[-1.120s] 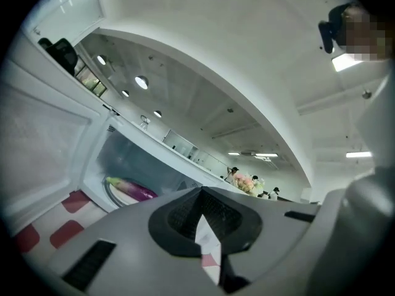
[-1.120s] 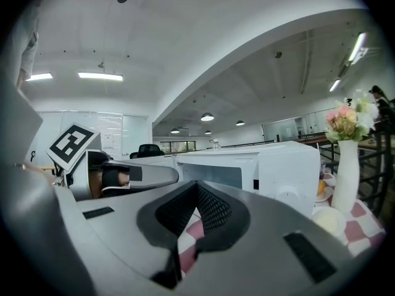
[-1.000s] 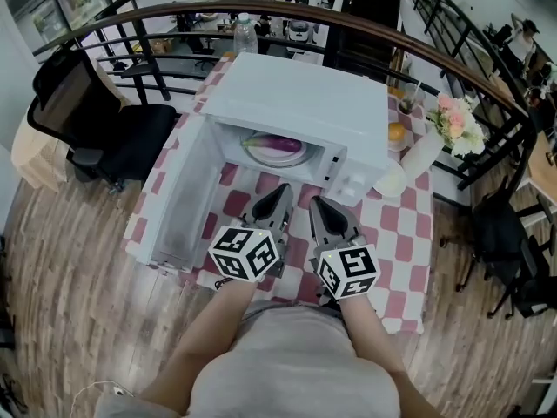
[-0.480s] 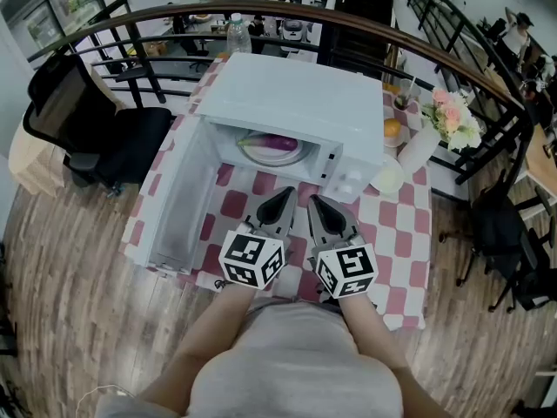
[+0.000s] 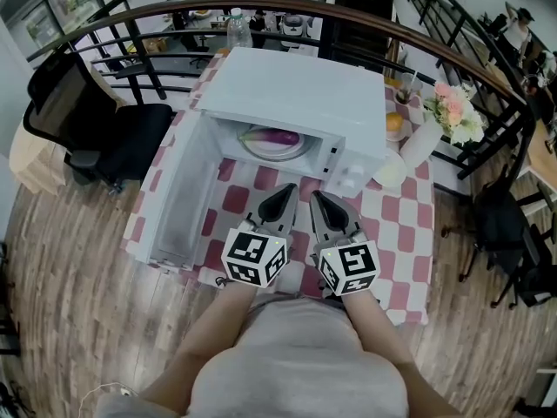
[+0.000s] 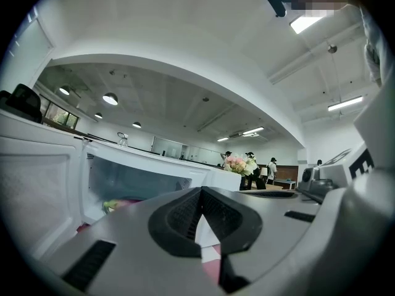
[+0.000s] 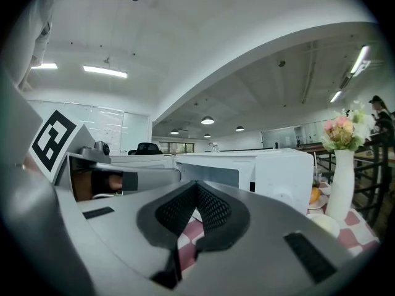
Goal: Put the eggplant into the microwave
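The purple eggplant [image 5: 280, 137] lies on a pale plate [image 5: 271, 151] inside the white microwave [image 5: 305, 94], whose door [image 5: 181, 197] hangs wide open to the left. In the left gripper view the eggplant [image 6: 118, 204] shows low in the cavity. My left gripper [image 5: 285, 192] and right gripper [image 5: 318, 200] hover side by side over the checked tablecloth in front of the opening, both shut and empty, pointing level at the oven. The left gripper [image 6: 199, 212] has its pads pressed together; so does the right gripper [image 7: 197, 209].
The red-and-white checked tablecloth [image 5: 392, 233] covers the table. Right of the microwave stand a vase of flowers [image 5: 450, 118], a white lid or saucer [image 5: 390, 174] and a plate with an orange [image 5: 396, 131]. A black office chair [image 5: 96, 120] is at the left; a curved railing [image 5: 287, 11] runs behind.
The left gripper has rolled a little about its own axis, its marker cube tilting. Both grippers stay in about the same spot in front of the open microwave.
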